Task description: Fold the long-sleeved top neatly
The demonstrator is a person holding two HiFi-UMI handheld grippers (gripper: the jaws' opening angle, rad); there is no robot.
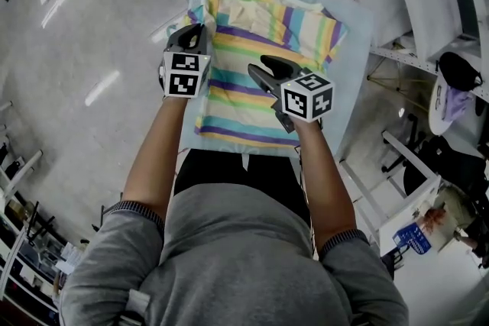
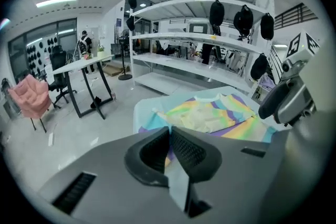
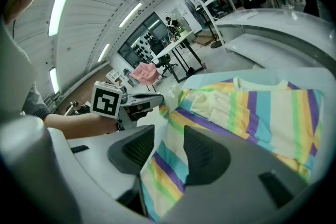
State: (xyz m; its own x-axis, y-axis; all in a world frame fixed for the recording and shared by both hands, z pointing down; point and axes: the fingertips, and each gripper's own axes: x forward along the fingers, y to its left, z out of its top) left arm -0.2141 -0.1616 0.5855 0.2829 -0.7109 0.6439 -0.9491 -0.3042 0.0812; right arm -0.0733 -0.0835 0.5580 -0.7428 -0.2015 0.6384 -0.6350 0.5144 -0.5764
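Across the middle of the table (image 1: 359, 80) lies the striped top (image 1: 260, 50), flat on a pale blue cover, collar toward the far edge and hem toward the near edge where the person stands; a paler fold sits on its chest, perhaps a sleeve turned in, though I cannot tell for sure.

By the table's left edge the left claw (image 2: 170, 136) is pinched tight on a thin strip of cloth at the top's left side, and the fabric there stands a little off the table; the right claw (image 3: 168, 139) hangs over the middle of the top with its jaws well apart, stripes showing in the gap but no pad pressing on them.

The top looks light, soft and limp; it will likely sag and crease wherever it is unsupported, and slide easily on the smooth cover; thin knit needs a firm pinch. Best holds, I judge, are seams and edges: the side seam, shoulder or hem, taken at two spread points so the fold line stays straight.
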